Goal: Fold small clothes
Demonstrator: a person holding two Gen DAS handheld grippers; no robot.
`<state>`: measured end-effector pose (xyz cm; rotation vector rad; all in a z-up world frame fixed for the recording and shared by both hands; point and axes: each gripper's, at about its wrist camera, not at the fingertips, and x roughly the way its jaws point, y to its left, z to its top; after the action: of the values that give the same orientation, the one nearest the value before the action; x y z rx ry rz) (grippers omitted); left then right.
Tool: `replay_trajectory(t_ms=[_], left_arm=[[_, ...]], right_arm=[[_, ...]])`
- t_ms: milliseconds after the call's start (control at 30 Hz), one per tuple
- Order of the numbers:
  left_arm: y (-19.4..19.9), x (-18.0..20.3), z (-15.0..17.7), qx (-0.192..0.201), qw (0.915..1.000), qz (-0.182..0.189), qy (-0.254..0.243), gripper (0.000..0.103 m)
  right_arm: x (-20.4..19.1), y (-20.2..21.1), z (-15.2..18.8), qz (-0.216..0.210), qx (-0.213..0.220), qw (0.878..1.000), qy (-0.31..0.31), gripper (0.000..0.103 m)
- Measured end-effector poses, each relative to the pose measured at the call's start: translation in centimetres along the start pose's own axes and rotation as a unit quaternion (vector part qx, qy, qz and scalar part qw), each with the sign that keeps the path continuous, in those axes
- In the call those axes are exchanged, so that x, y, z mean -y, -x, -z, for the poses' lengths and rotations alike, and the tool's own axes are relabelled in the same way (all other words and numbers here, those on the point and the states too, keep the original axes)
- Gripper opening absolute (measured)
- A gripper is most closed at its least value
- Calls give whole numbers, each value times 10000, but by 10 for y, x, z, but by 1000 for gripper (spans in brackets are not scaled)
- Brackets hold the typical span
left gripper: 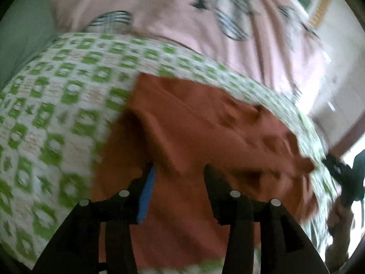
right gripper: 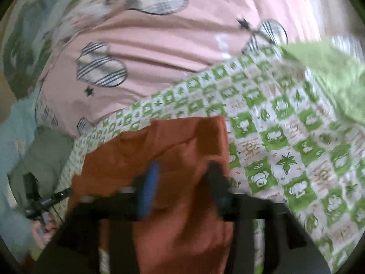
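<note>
The rust-orange garment [left gripper: 205, 132] lies rumpled on the green-checked cloth [left gripper: 57, 114], from the centre toward 5 o'clock. The left gripper [left gripper: 180, 171] and the right gripper [right gripper: 182, 169] both stand spread above it, pinching nothing. I would smooth the wrinkles first, then pinch one edge cleanly.
</note>
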<state>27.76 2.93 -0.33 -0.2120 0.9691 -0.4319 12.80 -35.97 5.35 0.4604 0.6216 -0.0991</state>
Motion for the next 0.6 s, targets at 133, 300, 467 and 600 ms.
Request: replay_trajectory(t_ms=[133, 300, 467, 600], left_arm=[[-14, 35, 23, -337, 9981, 197, -473, 47], [-43, 43, 22, -536, 9958, -210, -708, 47], [-61, 27, -14, -444, 9946, -644, -683, 36], [-78, 2, -61, -226, 9928, -1091, -428, 36]], right_arm=[[-31, -2, 13, -797, -378, 9956, 307, 59], [-60, -61, 41, -1099, -1630, 9746, 1072, 59], [-39, -107, 25, -386, -1802, 9754, 1208, 54], [-6, -123, -21, 444, -1114, 9904, 680, 54]])
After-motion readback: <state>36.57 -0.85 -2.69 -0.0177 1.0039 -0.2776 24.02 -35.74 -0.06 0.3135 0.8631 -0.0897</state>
